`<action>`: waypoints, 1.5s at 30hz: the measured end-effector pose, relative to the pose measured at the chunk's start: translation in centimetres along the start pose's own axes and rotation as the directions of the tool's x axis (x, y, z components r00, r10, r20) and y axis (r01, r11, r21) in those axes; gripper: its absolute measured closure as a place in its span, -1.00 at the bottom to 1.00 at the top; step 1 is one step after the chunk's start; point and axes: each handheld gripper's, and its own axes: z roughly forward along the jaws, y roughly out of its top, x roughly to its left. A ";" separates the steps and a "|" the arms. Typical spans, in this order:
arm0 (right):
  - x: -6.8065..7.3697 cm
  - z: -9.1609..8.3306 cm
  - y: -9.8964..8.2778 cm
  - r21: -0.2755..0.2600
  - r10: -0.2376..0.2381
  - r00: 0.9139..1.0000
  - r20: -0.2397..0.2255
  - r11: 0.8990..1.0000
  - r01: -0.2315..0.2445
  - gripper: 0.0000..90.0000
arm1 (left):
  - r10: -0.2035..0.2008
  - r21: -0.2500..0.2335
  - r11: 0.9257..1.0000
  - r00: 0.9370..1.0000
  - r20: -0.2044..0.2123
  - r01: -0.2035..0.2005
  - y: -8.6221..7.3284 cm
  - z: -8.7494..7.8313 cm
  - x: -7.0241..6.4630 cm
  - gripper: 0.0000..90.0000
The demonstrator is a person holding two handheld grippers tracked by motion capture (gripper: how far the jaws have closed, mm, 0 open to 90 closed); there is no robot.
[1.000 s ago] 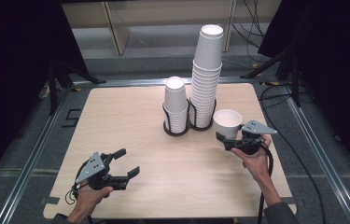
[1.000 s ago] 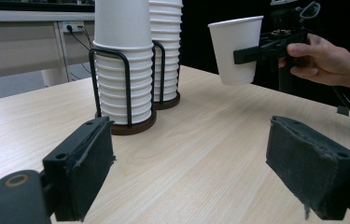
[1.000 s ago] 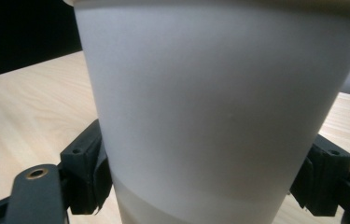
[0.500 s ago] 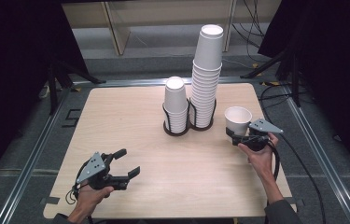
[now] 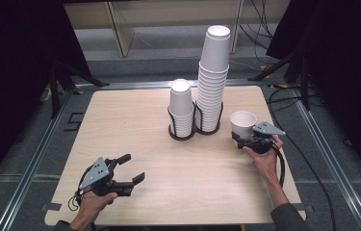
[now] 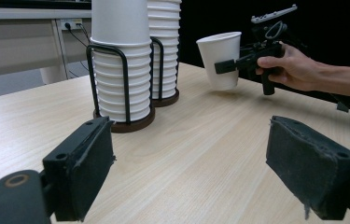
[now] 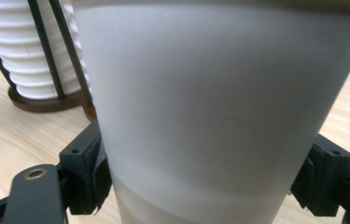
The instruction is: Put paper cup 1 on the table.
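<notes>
The right gripper's [image 5: 243, 136] jaws are clamped on a white paper cup [image 5: 243, 123], one pad on each side of its lower wall, as the right gripper view confirms [image 7: 210, 116]. The cup is upright, mouth up, near the table's [image 5: 135, 125] right edge and just right of the two racks. In the left gripper view its base hangs slightly clear of the wood [image 6: 221, 58]. The left gripper [image 5: 132, 169] sits low at the near left corner, jaws apart with nothing between them, well away from the cup. The tall stack [image 5: 212, 82] and the short stack [image 5: 181, 108] stand in adjoining wire racks at the table's centre rear.
</notes>
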 end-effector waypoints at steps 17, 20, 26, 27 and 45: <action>-0.1 0.4 -0.4 0.048 -0.021 1.000 -0.002 0.999 0.021 -0.58 | 0.003 -0.002 1.000 1.000 0.004 -0.003 0.0 -0.1 0.0 -0.68; -0.2 0.2 -0.5 0.056 -0.006 1.000 -0.004 0.998 0.006 -0.59 | 0.001 -0.002 1.000 1.000 0.002 -0.001 0.0 -0.1 0.0 -0.68; -0.4 0.0 -0.6 0.078 -0.018 1.000 -0.002 0.997 0.019 -0.60 | 0.003 -0.002 1.000 1.000 0.002 -0.003 0.0 -0.1 0.0 -0.68; -0.4 -0.1 -0.6 0.086 -0.017 1.000 -0.010 0.996 0.017 -0.60 | 0.003 -0.003 1.000 1.000 0.003 -0.003 0.0 -0.1 0.0 -0.68; -0.3 -1.8 -0.5 0.129 0.057 0.997 -0.042 0.990 -0.051 -0.66 | 0.002 -0.024 1.000 1.000 0.016 -0.001 -0.1 0.0 0.0 -0.68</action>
